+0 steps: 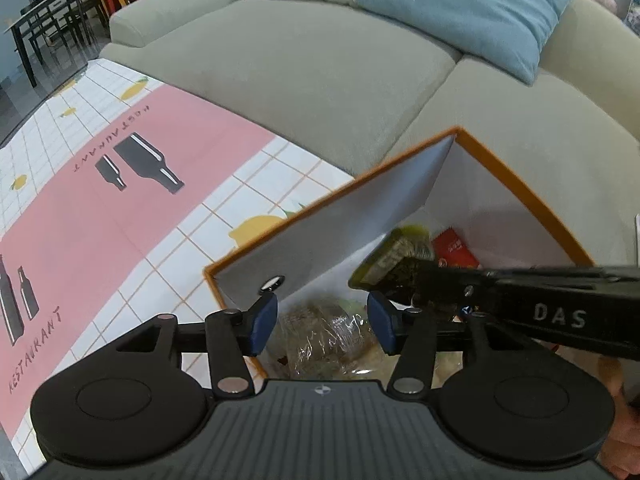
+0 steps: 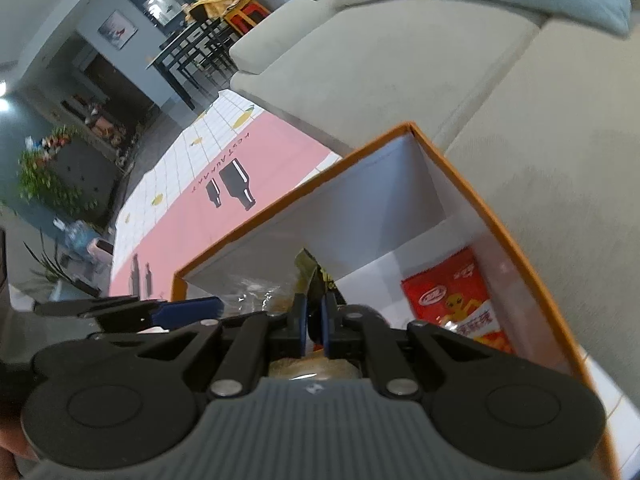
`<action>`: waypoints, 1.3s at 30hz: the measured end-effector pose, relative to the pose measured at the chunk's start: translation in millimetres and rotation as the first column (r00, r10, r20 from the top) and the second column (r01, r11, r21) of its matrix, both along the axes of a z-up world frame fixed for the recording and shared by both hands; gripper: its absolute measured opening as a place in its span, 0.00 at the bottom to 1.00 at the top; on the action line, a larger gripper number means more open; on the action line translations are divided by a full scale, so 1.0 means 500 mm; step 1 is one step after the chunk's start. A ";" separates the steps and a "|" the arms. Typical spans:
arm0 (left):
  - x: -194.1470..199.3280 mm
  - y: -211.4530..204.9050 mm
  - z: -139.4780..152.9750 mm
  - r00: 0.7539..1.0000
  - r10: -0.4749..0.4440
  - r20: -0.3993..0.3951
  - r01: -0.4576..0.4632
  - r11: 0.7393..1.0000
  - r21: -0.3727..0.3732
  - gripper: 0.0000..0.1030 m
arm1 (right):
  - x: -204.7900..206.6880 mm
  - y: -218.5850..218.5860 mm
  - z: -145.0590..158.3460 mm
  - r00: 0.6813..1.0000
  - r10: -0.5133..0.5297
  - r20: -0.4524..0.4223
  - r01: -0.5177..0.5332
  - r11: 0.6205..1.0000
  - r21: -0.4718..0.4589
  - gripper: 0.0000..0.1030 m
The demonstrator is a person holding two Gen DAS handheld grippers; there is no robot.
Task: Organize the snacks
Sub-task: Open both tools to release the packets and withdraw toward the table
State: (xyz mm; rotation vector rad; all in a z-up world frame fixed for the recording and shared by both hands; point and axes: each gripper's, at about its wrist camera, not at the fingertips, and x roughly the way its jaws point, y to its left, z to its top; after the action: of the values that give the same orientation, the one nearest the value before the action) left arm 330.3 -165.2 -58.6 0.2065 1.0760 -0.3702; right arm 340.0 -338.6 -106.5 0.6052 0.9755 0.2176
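Observation:
An orange-rimmed box with white walls stands on the table in front of a sofa. My left gripper hangs open over its near end, above a clear-wrapped brownish snack that lies in the box between the pads without touching them. My right gripper reaches in from the right, shut on an olive-green and dark packet held above the box floor. In the right wrist view that gripper pinches the packet inside the box. A red snack packet lies at the far corner.
A pink and white tiled mat printed with bottles covers the table left of the box. The grey-green sofa with a blue cushion runs close behind. A dark dining table with chairs stands far left.

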 end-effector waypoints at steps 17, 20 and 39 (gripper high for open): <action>-0.078 0.090 0.101 0.992 0.095 0.078 -0.088 0.992 -0.089 0.66 | -0.023 0.042 0.030 0.999 -0.007 -0.035 0.008 0.999 0.036 0.20; -0.097 0.107 0.118 0.989 0.119 0.083 -0.112 0.990 -0.087 0.66 | -0.040 0.054 0.050 0.999 0.001 -0.036 -0.002 1.000 -0.024 0.26; -0.304 0.335 0.163 0.923 0.315 0.220 -0.268 0.938 -0.218 0.73 | -0.263 0.235 0.196 0.959 0.101 0.265 -0.025 0.961 -0.275 0.41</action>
State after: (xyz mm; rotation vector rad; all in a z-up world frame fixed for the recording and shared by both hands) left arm 178.3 2.3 22.7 -0.0737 0.7993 -0.1653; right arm 208.4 -220.9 -8.7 0.2830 0.7364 0.2156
